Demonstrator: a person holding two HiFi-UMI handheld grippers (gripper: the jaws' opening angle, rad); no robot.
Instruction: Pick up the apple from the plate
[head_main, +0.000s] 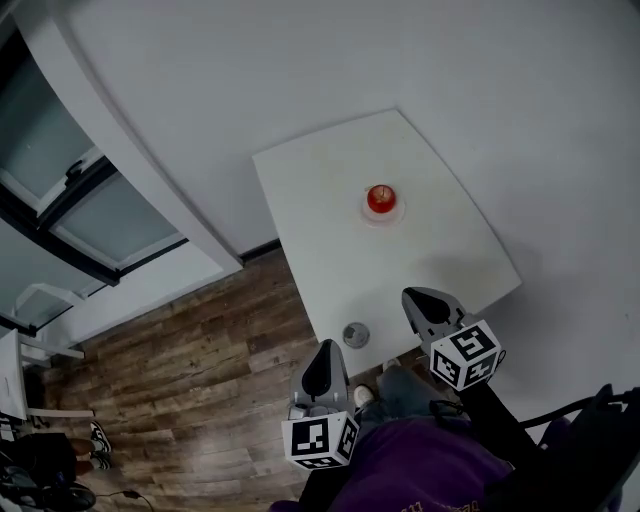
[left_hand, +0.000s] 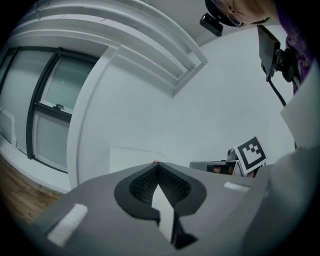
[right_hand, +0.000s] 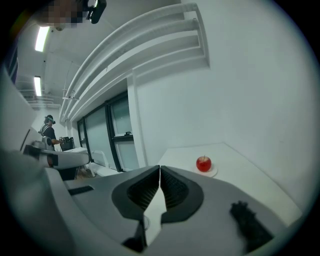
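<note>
A red apple (head_main: 380, 198) sits on a small white plate (head_main: 384, 215) near the middle of the white table (head_main: 320, 190). Both grippers hover at the table's near edge, well short of the plate. My left gripper (head_main: 326, 345) is over the near left corner, jaws together and empty. My right gripper (head_main: 410, 296) is over the near right edge, also shut and empty. In the right gripper view the apple (right_hand: 203, 163) and plate (right_hand: 212, 173) lie ahead, right of the closed jaw tips (right_hand: 160, 166). In the left gripper view only a red sliver of apple (left_hand: 156, 162) shows above the jaws (left_hand: 157, 164).
A small grey round object (head_main: 356, 335) lies on the table between the two grippers. White walls bound the table's far and right sides. Windows (head_main: 90, 210) and wood floor (head_main: 180, 370) are to the left. A black chair (head_main: 600, 430) stands at lower right. A person (right_hand: 49, 131) stands far off.
</note>
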